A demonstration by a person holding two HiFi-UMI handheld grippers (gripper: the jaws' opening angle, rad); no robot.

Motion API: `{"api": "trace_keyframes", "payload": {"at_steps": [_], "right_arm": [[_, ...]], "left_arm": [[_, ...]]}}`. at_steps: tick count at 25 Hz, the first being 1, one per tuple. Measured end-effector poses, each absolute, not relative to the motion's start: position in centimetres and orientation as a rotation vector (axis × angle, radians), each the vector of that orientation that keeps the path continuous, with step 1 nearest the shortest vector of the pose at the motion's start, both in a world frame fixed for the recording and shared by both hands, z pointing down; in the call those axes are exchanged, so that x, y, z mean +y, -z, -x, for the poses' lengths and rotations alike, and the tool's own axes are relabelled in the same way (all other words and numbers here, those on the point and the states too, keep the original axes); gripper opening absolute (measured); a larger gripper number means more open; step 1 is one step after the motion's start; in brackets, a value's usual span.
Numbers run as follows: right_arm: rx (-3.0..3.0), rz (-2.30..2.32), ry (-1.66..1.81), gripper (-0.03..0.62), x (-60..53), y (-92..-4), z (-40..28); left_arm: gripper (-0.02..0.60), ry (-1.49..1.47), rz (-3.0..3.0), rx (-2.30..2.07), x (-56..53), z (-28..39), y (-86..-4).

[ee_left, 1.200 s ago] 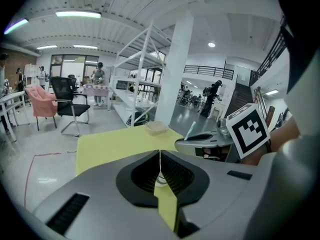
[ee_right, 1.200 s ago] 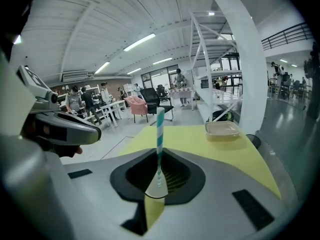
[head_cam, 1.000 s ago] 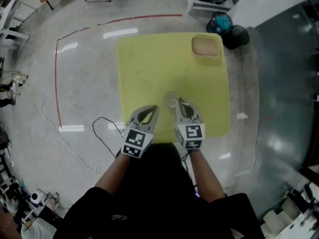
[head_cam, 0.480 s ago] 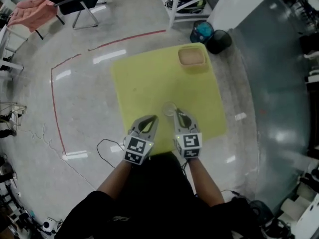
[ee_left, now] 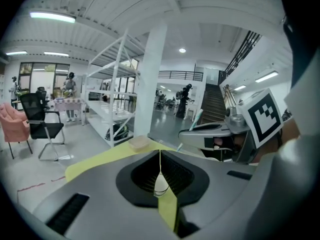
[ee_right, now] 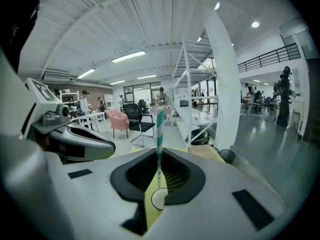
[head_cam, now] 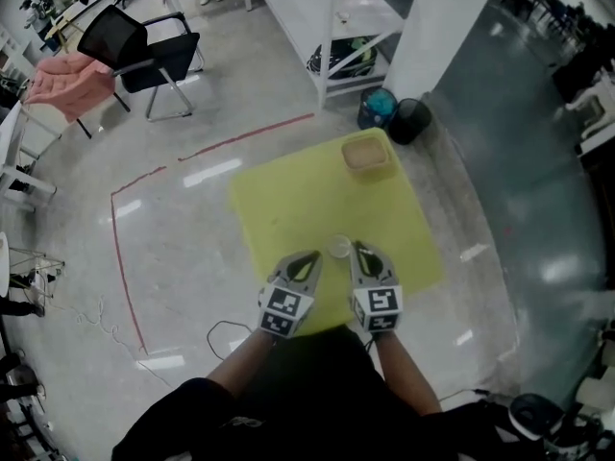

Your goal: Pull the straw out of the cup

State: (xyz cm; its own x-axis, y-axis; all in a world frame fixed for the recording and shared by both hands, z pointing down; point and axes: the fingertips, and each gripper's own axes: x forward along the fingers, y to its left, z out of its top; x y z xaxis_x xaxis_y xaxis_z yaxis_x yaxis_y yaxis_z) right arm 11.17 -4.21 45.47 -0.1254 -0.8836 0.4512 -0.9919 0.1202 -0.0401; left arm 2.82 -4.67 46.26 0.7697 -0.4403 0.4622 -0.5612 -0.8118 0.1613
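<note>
Right gripper (ee_right: 159,159) is clenched on the teal-and-white striped straw (ee_right: 159,129). It pinches the stem low so the straw stands upright, and a straight lift should slide it free without tipping anything. The straw's lower end seems to hang just over the round rim of the cup (ee_right: 159,199), so it looks nearly or wholly out.

Left gripper (ee_left: 160,156) has its jaws pressed together just left of the cup. A pale shape shows in the slot below them, but I cannot tell whether they pinch the cup wall.

The cup stands near the near edge of the yellow table (head_cam: 288,200), between the two gripper tips. It is well apart from the tan container (head_cam: 365,154) at the far right corner.

Against a second ago, both grippers sit higher, while cup and container have kept their places. The head view now takes in more of the far room, including the black chair (head_cam: 144,46).
</note>
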Motion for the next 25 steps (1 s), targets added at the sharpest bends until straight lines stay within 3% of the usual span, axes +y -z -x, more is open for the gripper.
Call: {"api": "trace_keyframes", "payload": {"at_steps": [11, 25], "right_arm": [[-2.068, -1.918, -0.411, 0.035, -2.2, -39.7, -10.1], [-2.083, -1.934, -0.357, 0.034, -0.2, -38.7, -10.1]], "left_arm": [[0.046, -0.527, -2.714, -0.792, -4.9, -1.7, -43.1], [0.046, -0.504, -2.746, -0.810, -3.6, -1.8, -42.6]]}}
